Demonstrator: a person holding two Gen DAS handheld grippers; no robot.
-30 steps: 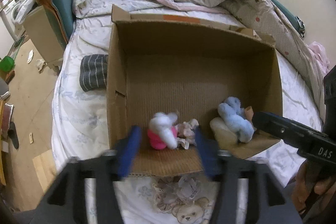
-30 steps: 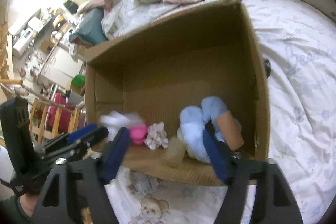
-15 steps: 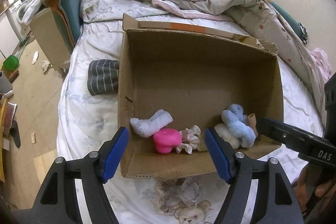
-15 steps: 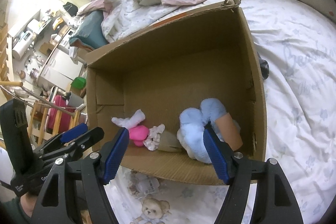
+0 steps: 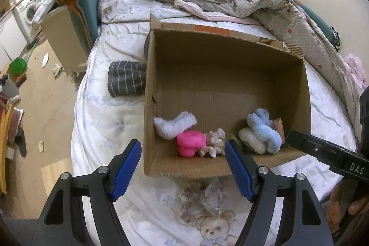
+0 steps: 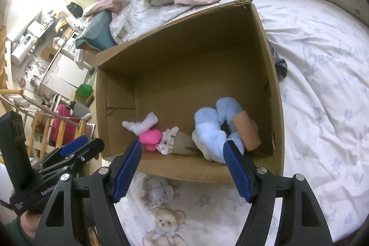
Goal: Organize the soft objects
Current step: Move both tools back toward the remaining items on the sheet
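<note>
Both the left gripper (image 5: 183, 164) and the right gripper (image 6: 182, 166) are wide open and hold nothing, just before the near wall of the cardboard box (image 5: 150, 107), where the white sock (image 5: 174, 125), pink toy (image 5: 190, 142) and blue plush (image 5: 265, 130) lie along its near side.

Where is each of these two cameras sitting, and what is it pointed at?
Left wrist: rides the left claw, looking down into the cardboard box on the bed; shows its own open blue fingers, plus the right claw's tip and a hand at the right edge.
Right wrist: rides the right claw, viewing the box from its right; the left claw shows at left.
Shared: box, pink toy, blue plush, white sock.
</note>
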